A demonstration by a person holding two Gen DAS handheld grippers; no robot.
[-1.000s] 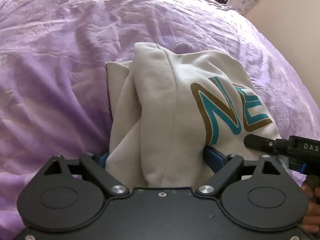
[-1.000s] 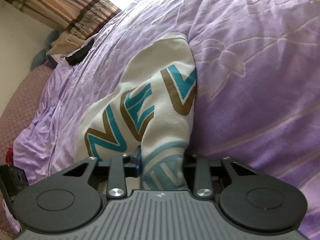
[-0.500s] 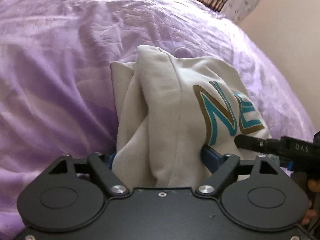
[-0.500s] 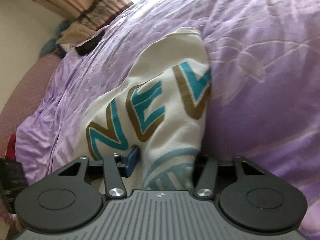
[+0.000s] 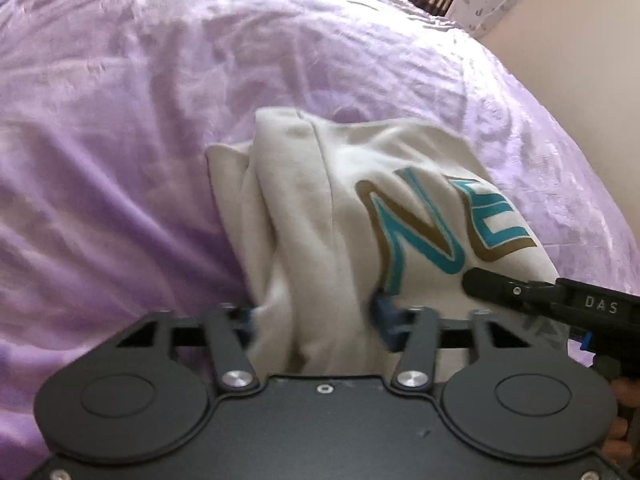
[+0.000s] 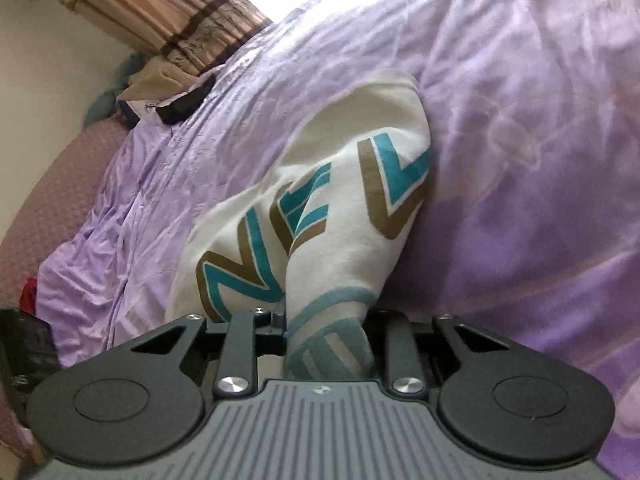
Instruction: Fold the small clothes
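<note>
A cream garment (image 5: 328, 200) with teal and gold letters lies bunched on the purple bedspread (image 5: 120, 160). Its near edge rises between the fingers of my left gripper (image 5: 316, 320). Those jaws are closing, and the blue pads press a thick fold of the cloth. In the right wrist view the same garment (image 6: 352, 208) runs up into my right gripper (image 6: 326, 320). Its jaws are also closing, pinching a narrow printed fold. A black finger (image 5: 492, 288) of the right gripper shows at the garment's right edge, with a person's hand behind it.
The purple bedspread (image 6: 520, 120) spreads out on all sides. A black object (image 6: 184, 104) and a beige bundle lie at the far end near striped curtains (image 6: 180, 12). A pink cover (image 6: 60, 184) lies to the left. A wall (image 5: 580, 60) borders the bed.
Both grippers' jaws have narrowed on the cloth between them; the right one stood wider half a second ago. The garment's near edge is now gathered tighter and lifted slightly.
</note>
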